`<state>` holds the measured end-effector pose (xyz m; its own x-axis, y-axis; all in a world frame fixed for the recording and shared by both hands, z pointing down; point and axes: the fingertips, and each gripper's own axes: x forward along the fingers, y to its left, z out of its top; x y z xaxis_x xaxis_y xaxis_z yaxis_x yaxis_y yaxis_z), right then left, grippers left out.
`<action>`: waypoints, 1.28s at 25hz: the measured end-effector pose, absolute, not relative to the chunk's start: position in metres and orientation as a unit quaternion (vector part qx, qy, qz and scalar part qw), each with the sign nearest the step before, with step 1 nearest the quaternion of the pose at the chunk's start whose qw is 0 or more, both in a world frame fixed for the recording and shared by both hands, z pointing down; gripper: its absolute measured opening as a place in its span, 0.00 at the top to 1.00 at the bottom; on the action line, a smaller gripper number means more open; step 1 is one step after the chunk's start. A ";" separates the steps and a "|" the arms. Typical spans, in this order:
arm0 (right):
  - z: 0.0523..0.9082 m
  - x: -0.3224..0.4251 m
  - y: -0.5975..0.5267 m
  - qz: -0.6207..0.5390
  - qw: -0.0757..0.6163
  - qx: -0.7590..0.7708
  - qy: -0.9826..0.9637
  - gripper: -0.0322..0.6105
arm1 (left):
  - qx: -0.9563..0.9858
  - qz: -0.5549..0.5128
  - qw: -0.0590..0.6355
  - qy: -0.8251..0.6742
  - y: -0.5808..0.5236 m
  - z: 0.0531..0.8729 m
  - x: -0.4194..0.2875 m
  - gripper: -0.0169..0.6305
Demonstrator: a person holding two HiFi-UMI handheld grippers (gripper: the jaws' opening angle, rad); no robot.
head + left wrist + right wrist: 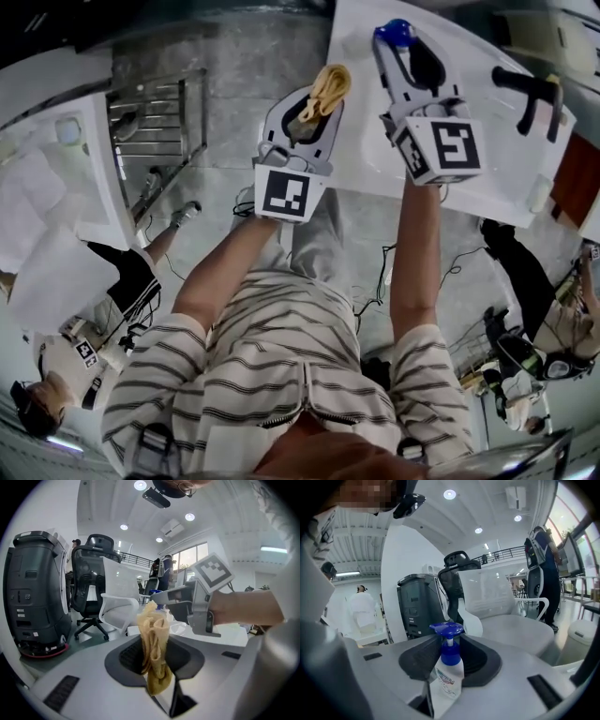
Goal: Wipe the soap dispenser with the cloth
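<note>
A crumpled yellow cloth (330,86) sticks up from my left gripper (319,98), which is shut on it; in the left gripper view the cloth (153,644) stands pinched between the jaws. My right gripper (398,42) is shut on a soap dispenser (396,33) with a white body and blue pump head, held over the white table (361,56). In the right gripper view the soap dispenser (449,672) stands upright between the jaws. The two grippers are side by side, a short gap apart. The right gripper (197,606) also shows just beyond the cloth in the left gripper view.
A black handled tool (530,94) lies on the table's far right. A metal rack (155,122) stands on the floor at left. Persons stand at lower left (56,281) and at right (534,309). A dark machine (33,597) and office chairs (89,588) are beyond.
</note>
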<state>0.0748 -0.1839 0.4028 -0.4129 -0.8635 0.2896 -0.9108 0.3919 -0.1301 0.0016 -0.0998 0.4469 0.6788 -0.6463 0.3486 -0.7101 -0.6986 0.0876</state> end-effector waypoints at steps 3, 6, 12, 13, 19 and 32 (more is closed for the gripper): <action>0.404 0.077 -0.189 0.155 0.087 0.531 -0.828 0.76 | 0.907 0.142 0.098 -0.385 -0.109 0.451 0.011 0.82; 0.405 0.076 -0.189 0.163 0.100 0.528 -0.827 0.76 | 0.902 0.135 0.095 -0.400 -0.121 0.452 0.020 0.82; 0.405 0.080 -0.186 0.171 0.104 0.526 -0.827 0.76 | 0.895 0.133 0.089 -0.417 -0.139 0.453 0.033 0.82; 0.405 0.079 -0.186 0.171 0.105 0.526 -0.827 0.76 | 0.894 0.134 0.089 -0.417 -0.139 0.454 0.035 0.82; 0.408 0.086 -0.184 0.191 0.107 0.526 -0.822 0.76 | 0.896 0.139 0.079 -0.414 -0.137 0.454 0.049 0.82; 0.408 0.090 -0.187 0.204 0.115 0.522 -0.820 0.76 | 0.915 0.147 0.078 -0.367 -0.126 0.455 0.083 0.82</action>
